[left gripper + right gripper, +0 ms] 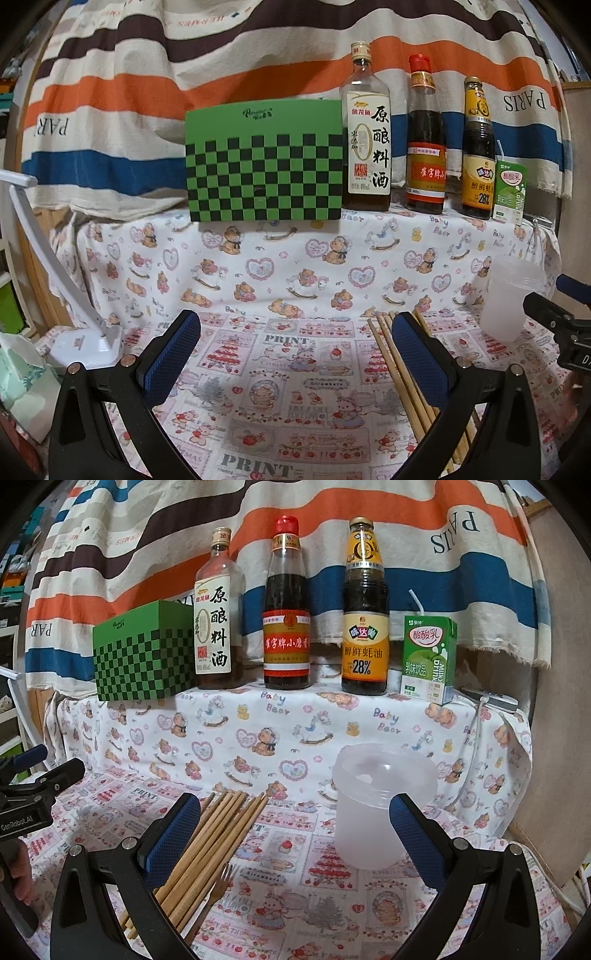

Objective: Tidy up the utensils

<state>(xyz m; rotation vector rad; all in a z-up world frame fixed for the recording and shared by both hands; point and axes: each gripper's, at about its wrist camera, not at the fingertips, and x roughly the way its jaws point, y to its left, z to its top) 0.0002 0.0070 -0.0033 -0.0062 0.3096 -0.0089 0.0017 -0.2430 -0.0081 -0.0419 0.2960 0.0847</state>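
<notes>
1. Nearest the lens: both grippers, spread wide and holding nothing. Left gripper [295, 354] hovering over bare patterned cloth, its right finger just above the chopstick bundle; right gripper [295, 834] poised between the chopsticks and the cup.
2. Largest in view: worktop [280, 915] under a printed cloth, with a raised shelf [332, 716] behind, draped in bear-print fabric.
3. On the shelf, well apart from the task: green checkered box [264, 166], cooking wine bottle [218, 620], red-capped sauce bottle [286, 627], oyster sauce bottle [365, 627], milk carton [428, 657]. White lamp [85, 332] at the left edge.
4. Clear plastic cup [369, 812], upright, empty, near the shelf foot, to the right of the utensils; presumably the holder.
5. Chopsticks [218, 842], a loose wooden bundle lying flat, tips toward the shelf, partly under the right gripper's left finger.
6. Small fork [218, 886] lying just beside the chopsticks, tines toward the shelf.
7. Risks, as judgement: light cup likely to tip or slide if a stick strikes its rim at an angle; thin round sticks apt to roll or pivot in a pinch taken off-centre; grabbing several at once could scatter the rest; loose cloth may bunch under a low finger; the two grippers close enough to collide over the bundle.
</notes>
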